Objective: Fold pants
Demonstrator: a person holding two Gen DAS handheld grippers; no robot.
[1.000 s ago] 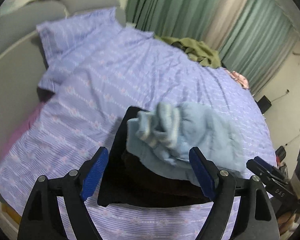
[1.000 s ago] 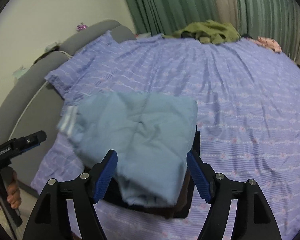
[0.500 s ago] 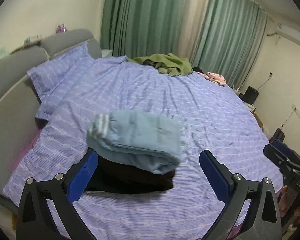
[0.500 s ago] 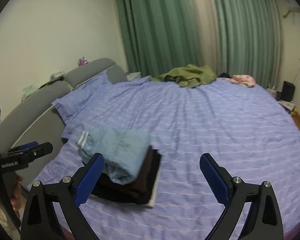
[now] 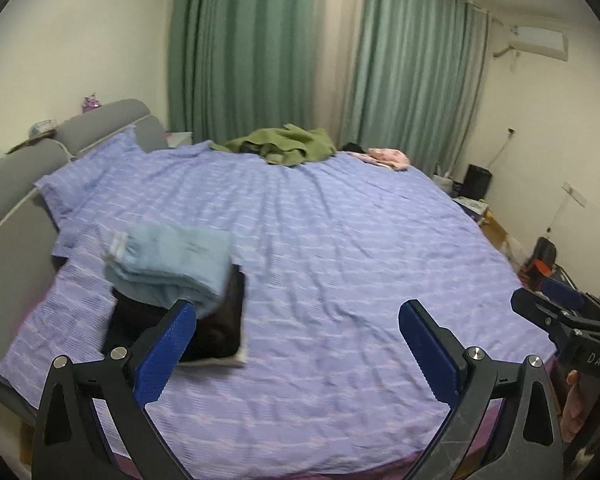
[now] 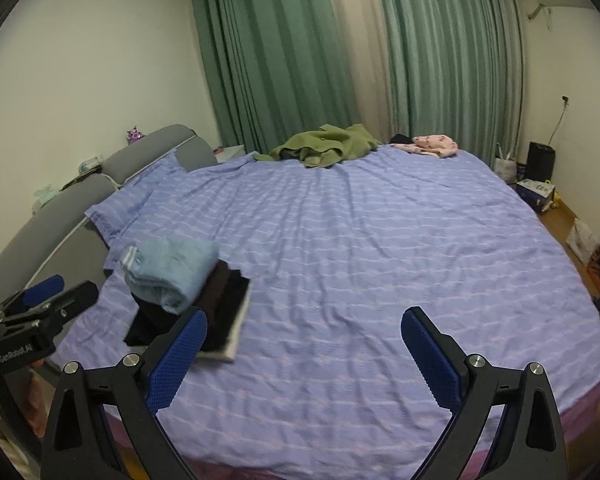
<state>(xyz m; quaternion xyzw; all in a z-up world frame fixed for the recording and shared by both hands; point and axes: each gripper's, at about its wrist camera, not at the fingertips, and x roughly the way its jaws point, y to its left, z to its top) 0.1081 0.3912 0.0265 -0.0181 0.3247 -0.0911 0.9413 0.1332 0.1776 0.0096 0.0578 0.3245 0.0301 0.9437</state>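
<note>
Both wide-open, empty grippers, left gripper (image 5: 298,338) and right gripper (image 6: 304,346), hang apart from the folded pants (image 5: 172,266).

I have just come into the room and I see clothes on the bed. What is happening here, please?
A person holds a hand-held gripper in each hand over a bed. The left hand-held gripper and the right hand-held gripper are both open with nothing between their pads; their jaws have just been opening. The folded light blue pants lie on top of a stack of dark folded clothes near the pillow. An unfolded green garment and a pink one wait at the far edge.
</note>
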